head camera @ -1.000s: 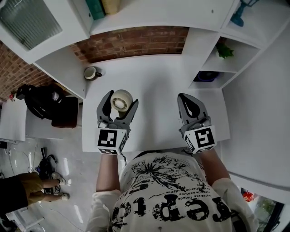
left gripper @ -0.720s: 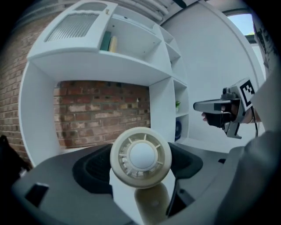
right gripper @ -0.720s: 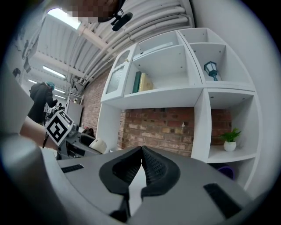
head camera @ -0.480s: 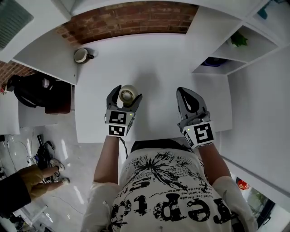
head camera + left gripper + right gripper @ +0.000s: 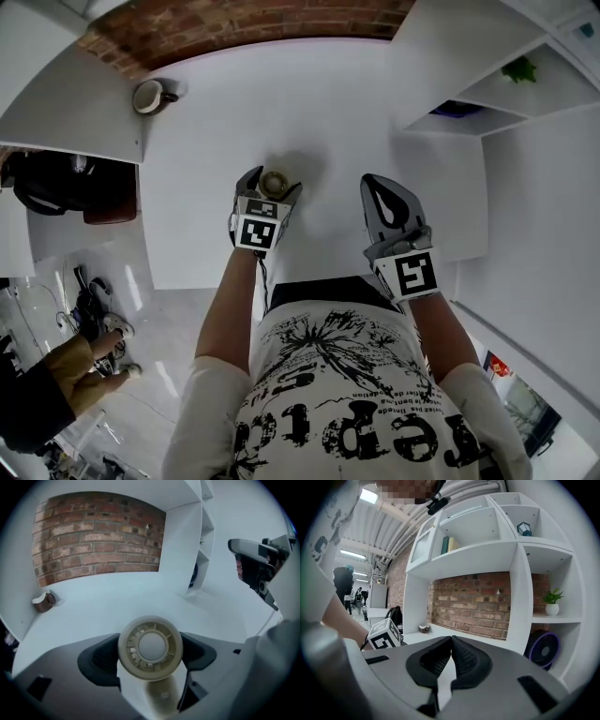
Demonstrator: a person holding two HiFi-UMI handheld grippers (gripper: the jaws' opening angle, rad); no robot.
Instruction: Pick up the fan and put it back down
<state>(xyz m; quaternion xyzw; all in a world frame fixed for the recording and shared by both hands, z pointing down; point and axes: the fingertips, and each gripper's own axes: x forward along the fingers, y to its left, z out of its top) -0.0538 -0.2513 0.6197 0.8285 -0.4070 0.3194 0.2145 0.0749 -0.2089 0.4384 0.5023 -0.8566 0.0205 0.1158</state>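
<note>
Item 1. We list the left tongs (image 5: 272, 184), closed on the small cream round plastic fan (image 5: 150, 647). One jaw presses each side of its ring, and its stem runs down between them. The fan is over the front middle of the white worktop (image 5: 328, 103); we cannot tell whether its foot touches the surface.

Item 2. We list the right tongs (image 5: 451, 639), jaws drawn together tip to tip with nothing between them. They are well to the right of the fan, over the worktop's front part.

Item 3. A brown-and-white mug (image 5: 148, 96) stands at the worktop's back left corner, near the red brick wall (image 5: 98, 536).

Item 4. A dark round fan with a purple rim (image 5: 543, 651) stands in a lower compartment of the white shelving (image 5: 520, 573). A small green potted plant (image 5: 552, 603) stands in the compartment above.
</note>
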